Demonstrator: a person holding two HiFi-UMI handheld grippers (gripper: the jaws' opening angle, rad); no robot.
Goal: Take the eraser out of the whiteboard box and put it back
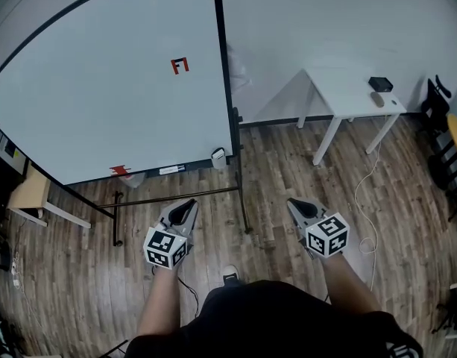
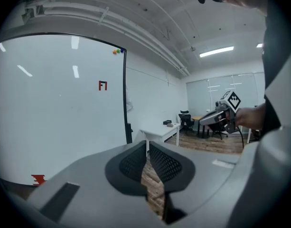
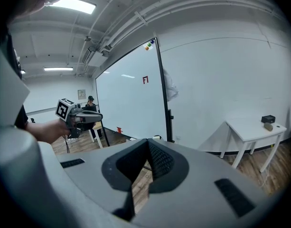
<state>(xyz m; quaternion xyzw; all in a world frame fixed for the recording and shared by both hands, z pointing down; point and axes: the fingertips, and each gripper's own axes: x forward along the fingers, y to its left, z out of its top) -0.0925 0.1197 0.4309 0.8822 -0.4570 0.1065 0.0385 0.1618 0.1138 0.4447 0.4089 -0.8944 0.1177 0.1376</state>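
Note:
The whiteboard (image 1: 101, 88) stands on a black-framed stand to the front left. A small white box (image 1: 218, 156) hangs at the right end of its bottom rail; what it holds is too small to make out, and I see no eraser. My left gripper (image 1: 185, 211) and right gripper (image 1: 299, 209) are held side by side above the wooden floor, short of the board, both shut and empty. In the left gripper view the jaws (image 2: 146, 144) meet at the tips and face the whiteboard (image 2: 60, 113). In the right gripper view the jaws (image 3: 147, 141) meet too, with the box (image 3: 156, 137) just past them.
A white table (image 1: 347, 88) with a black box (image 1: 380, 83) stands against the wall at the right, and office chairs (image 1: 440, 103) at the far right. A cable (image 1: 366, 200) trails over the floor. A red magnet (image 1: 120, 171) sits on the board's lower edge. The stand's black crossbar (image 1: 176, 198) runs low.

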